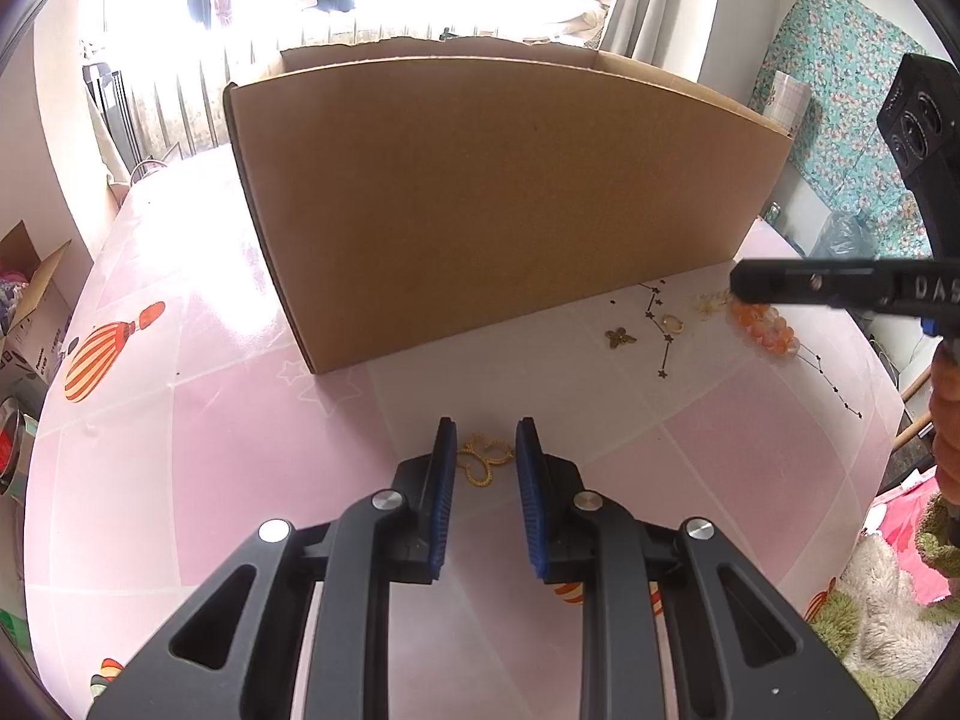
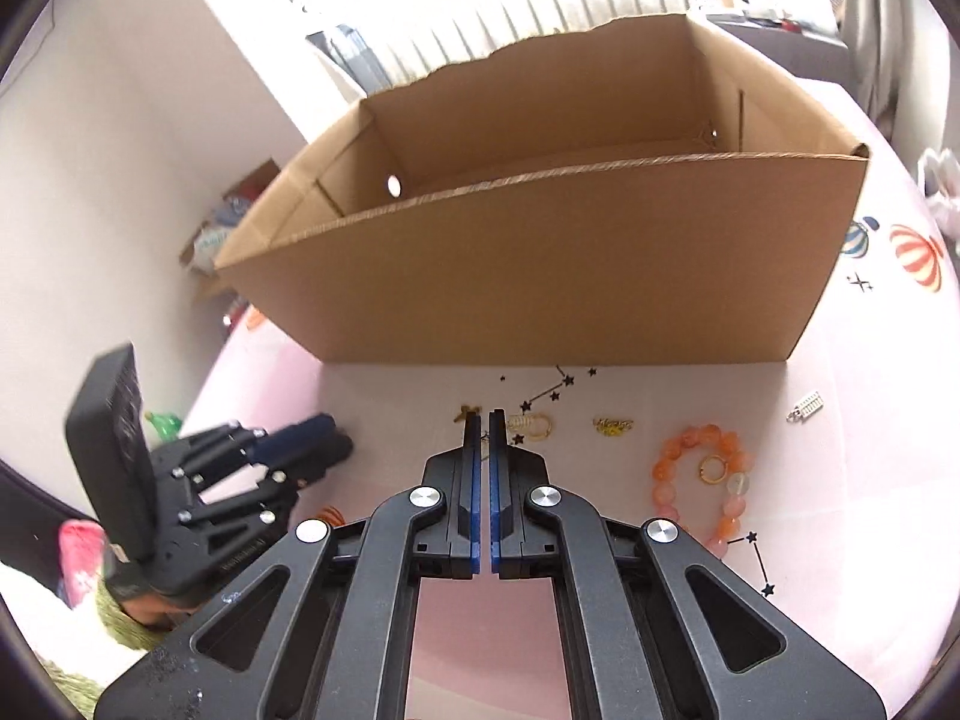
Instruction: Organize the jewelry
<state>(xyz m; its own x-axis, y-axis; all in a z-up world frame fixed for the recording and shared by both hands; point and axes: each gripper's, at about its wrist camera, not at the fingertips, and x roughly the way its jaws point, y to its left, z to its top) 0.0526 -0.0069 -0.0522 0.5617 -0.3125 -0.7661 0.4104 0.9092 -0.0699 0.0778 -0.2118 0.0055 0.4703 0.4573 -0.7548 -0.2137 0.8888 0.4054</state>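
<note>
My left gripper (image 1: 483, 441) is open, low over the pink tablecloth, its blue pads either side of a gold filigree piece (image 1: 485, 459) that lies on the cloth. My right gripper (image 2: 485, 420) is nearly shut, with a thin gap and nothing seen between the pads, above the cloth beside a small gold charm (image 2: 468, 413). Next to it lie a gold ring with a coil (image 2: 531, 426), a gold clip (image 2: 613, 425), an orange bead bracelet (image 2: 699, 471) around a gold ring (image 2: 713, 470), and a silver charm (image 2: 806, 407). The open cardboard box (image 2: 540, 276) stands behind them.
The box (image 1: 480, 204) fills the middle of the table. The right gripper's body (image 1: 840, 285) reaches in from the right over the bracelet (image 1: 765, 327), near a butterfly charm (image 1: 620, 336). The left gripper (image 2: 288, 450) shows at the table's left edge. Clutter and boxes stand off the table.
</note>
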